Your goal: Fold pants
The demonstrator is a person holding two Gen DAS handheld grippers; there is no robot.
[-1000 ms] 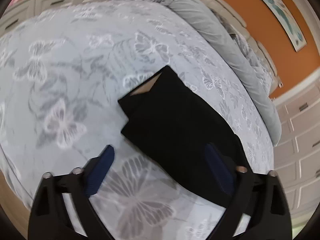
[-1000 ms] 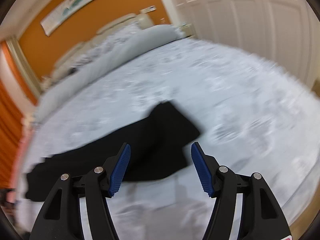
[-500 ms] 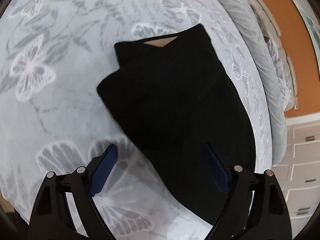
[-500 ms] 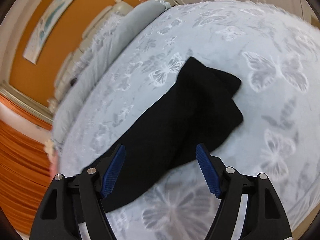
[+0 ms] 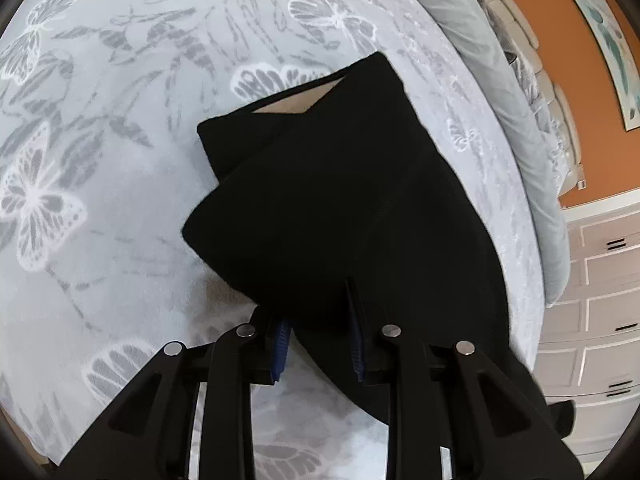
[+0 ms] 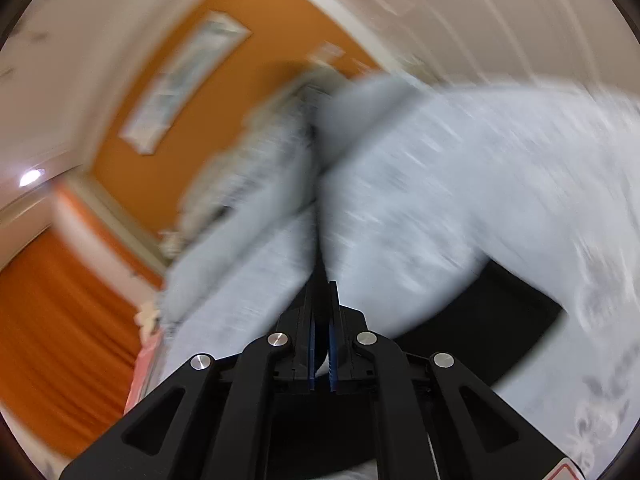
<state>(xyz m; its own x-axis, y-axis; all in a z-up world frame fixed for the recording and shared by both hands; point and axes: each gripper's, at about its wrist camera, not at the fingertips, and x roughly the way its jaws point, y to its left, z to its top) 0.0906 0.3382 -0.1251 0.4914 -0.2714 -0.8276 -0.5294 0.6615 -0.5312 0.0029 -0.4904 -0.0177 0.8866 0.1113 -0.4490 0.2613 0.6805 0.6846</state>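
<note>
The black fabric pants lay on the bed, on its pale grey bedspread printed with white butterflies. In the left wrist view they were doubled lengthwise, one leg over the other, with a sliver of tan lining showing at the open waistband at the far end. The edges did not line up: the upper layer sat skewed and bulged out toward the left over the lower one.

The left tool had its blue-padded fingers drawn close and clamped on the near edge of the pants, black cloth filling the narrow gap between the pads.

The right wrist view was badly smeared by motion. The right tool had its fingers nearly together, with only a thin slit between the pads. Something dark seemed to sit in that slit, but whether it was pinching cloth could not be told. A black stretch of the pants lay on the bedspread to the right of that tool. A rolled grey duvet ran along the far side of the bed under an orange wall.

By my judgement the lengthwise fold was done, though untidily. Still to come were bringing one end over the other crosswise and squaring the skewed layers.
</note>
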